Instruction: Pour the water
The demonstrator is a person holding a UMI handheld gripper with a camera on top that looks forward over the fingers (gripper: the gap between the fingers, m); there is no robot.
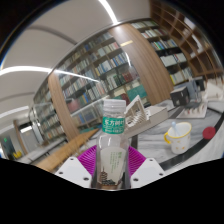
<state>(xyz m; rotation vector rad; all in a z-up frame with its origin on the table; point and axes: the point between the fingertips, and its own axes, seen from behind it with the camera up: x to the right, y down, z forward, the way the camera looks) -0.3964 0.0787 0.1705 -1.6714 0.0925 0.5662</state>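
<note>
A clear plastic water bottle [113,135] with a green label and white cap stands upright between my fingers. Both magenta pads [86,158] press on its lower body, so my gripper [112,168] is shut on the bottle and holds it lifted, tilted with the view. A white cup [180,134] sits on the table beyond and to the right of the bottle, apart from it.
Tall bookshelves [100,80] fill the background. A wooden table edge [60,152] runs at the left behind the bottle. A white device [186,96] and dark items [212,128] lie on the table near the cup.
</note>
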